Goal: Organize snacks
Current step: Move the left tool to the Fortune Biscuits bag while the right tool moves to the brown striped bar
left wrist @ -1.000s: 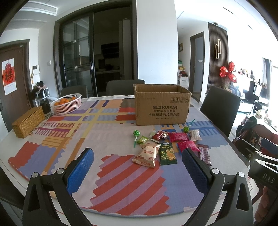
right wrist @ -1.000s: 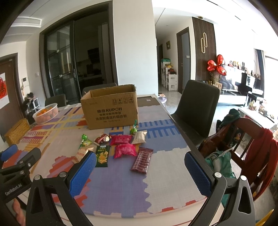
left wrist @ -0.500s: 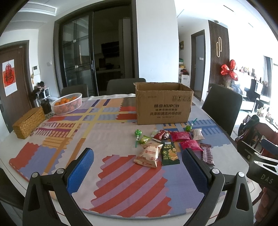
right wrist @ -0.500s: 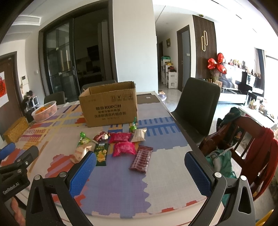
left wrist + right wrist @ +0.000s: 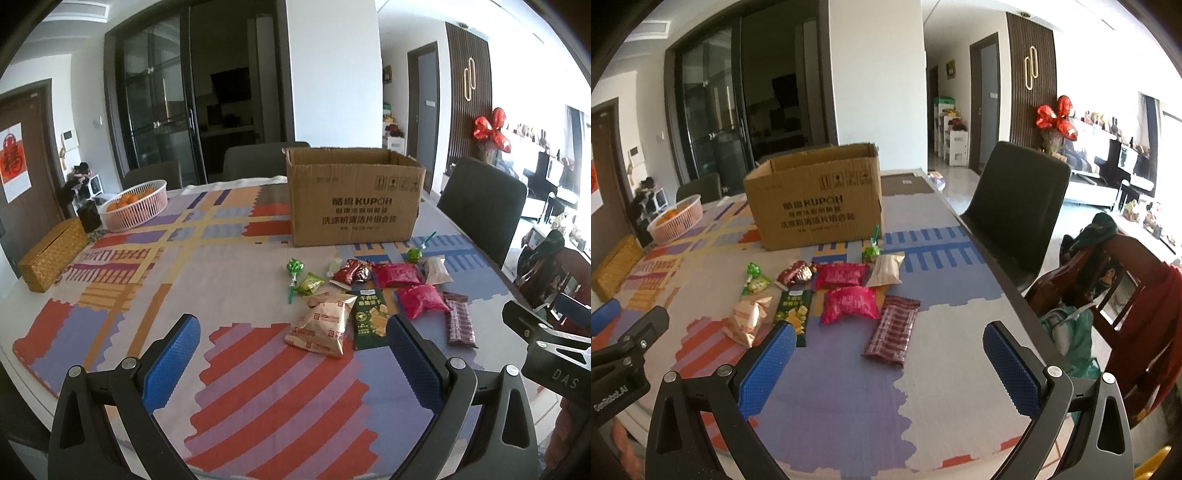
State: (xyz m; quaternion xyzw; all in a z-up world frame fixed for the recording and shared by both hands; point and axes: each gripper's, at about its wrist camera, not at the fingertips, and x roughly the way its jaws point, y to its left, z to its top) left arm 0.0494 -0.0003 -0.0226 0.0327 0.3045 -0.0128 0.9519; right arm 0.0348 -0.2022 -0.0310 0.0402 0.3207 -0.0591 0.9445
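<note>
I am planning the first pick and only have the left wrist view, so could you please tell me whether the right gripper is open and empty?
Observer: Yes, the right gripper is open, with nothing between its blue pads.
Operator: Thank you. Which snack lies nearest in front of it?
Observer: The maroon striped packet. It lies flat on the mat, ahead of the gap between the fingers and apart from both.
</note>
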